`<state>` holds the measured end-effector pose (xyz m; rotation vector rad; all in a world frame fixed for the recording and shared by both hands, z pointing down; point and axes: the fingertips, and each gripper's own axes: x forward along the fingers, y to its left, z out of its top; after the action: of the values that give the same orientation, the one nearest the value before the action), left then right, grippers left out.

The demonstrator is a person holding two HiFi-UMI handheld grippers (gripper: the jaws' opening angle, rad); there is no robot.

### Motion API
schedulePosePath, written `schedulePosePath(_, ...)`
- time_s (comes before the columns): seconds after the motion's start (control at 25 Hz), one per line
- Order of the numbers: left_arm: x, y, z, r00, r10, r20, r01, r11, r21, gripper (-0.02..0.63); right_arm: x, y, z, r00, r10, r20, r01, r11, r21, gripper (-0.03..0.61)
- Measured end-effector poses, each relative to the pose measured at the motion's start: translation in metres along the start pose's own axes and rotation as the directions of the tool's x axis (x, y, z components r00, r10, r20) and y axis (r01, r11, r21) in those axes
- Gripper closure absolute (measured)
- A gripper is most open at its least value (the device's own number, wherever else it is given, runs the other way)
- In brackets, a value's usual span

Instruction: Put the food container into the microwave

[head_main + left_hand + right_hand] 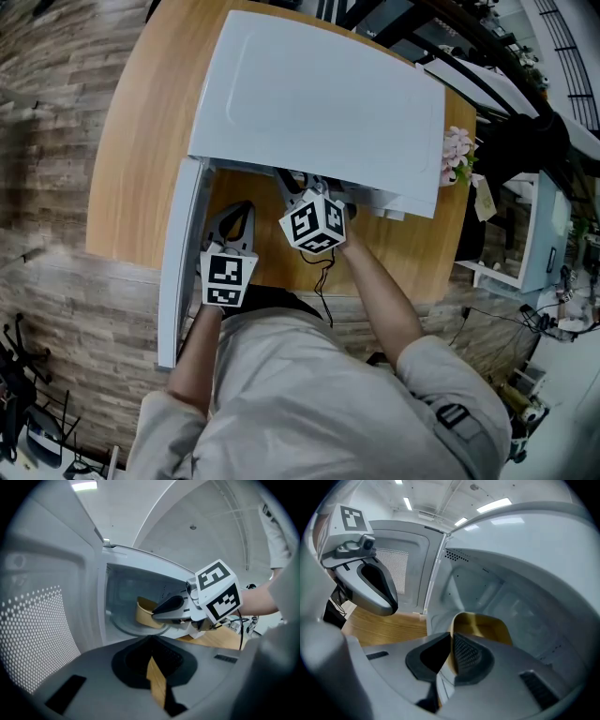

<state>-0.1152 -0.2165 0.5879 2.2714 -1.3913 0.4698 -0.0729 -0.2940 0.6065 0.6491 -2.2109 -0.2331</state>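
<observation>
A white microwave (pixel 319 103) stands on a round wooden table (pixel 141 141) with its door (pixel 183 253) swung open to the left. A tan food container (pixel 147 613) sits inside on the glass turntable (pixel 122 623), tilted a little. My right gripper (pixel 451 641) reaches into the cavity and is shut on the near rim of the container (pixel 487 627). My left gripper (pixel 234 220) hovers outside, between the open door and the cavity. Its jaws are shut with only a thin slit between them and hold nothing.
Pink flowers (pixel 457 155) stand at the table's right edge beside the microwave. A thin black cable (pixel 323 277) runs from the right gripper across the table's front. A white cabinet (pixel 534 234) stands on the floor at the right. The perforated door panel (pixel 42 611) is close on the left.
</observation>
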Motion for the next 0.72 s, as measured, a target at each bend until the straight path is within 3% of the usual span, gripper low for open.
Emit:
schedulePosePath(0.6,-0.003,0.006,-0.003,1.0,0.027,0.003,-0.027,1.0,-0.013,0.603,0.011,-0.002,-0.002,1.0,-0.028,-0.015,0.028,1.0,-0.003,0.545)
schedulePosePath(0.72,-0.005,0.006,-0.004,0.999,0.034,0.001,-0.034,0.999,-0.016,0.603,0.014,-0.002,-0.005,1.0,-0.026,-0.016,0.027,0.999,0.031,0.481)
